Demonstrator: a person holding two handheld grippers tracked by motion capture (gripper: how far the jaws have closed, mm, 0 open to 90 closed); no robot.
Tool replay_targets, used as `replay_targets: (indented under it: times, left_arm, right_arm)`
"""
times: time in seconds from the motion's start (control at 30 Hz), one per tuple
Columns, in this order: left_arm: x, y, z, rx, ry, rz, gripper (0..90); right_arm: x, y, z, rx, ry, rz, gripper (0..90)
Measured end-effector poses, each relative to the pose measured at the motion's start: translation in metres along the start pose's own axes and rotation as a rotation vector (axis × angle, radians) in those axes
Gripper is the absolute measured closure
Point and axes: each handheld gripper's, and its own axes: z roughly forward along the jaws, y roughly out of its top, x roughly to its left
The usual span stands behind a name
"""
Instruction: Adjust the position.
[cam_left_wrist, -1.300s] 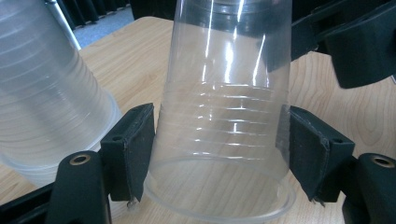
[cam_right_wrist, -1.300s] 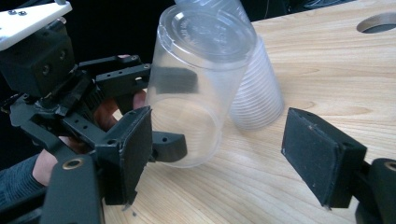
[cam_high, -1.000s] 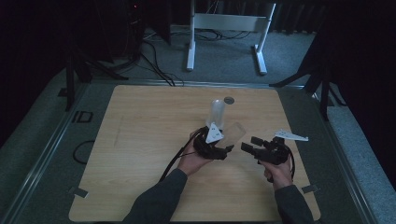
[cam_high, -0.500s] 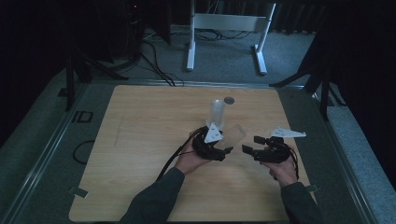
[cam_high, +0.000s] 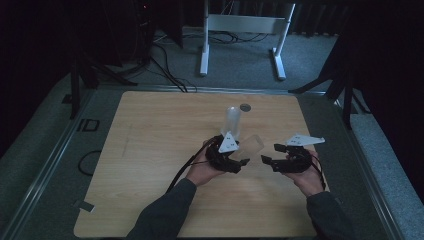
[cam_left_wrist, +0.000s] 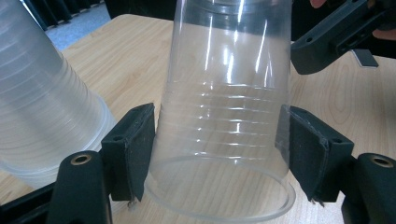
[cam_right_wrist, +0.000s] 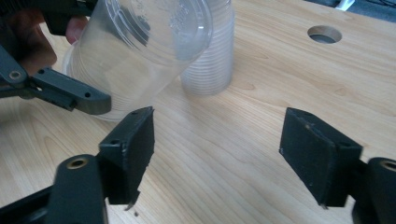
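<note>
Right gripper (cam_high: 274, 154) neared seemingly clamped cup (cam_left_wrist: 224, 116).

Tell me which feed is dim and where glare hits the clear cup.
High view: dim overall, dark surroundings, the clear plastic cup faint. Left gripper view: bright, with white glare streaks down the cup wall; the cup stack at the left is slightly soft. Right gripper view: evenly lit, near jaws a little blurred.
</note>
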Motion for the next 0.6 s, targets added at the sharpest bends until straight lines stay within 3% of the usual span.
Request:
replay_targets:
  times: [0.2, 0.6]
  left_arm:
    - [0.0045, -0.0011, -0.0011, 0.003, -0.01, -0.013, 29.7]
    - [0.0059, -0.0023, -0.0017, 0.037, -0.064, 0.007, 29.8]
  right_arm:
    - [-0.0006, 0.0038, -0.0032, 0.032, -0.013, -0.041, 31.5]
    - [0.0015, 0.0092, -0.004, 0.101, -0.033, -0.125, 34.1]
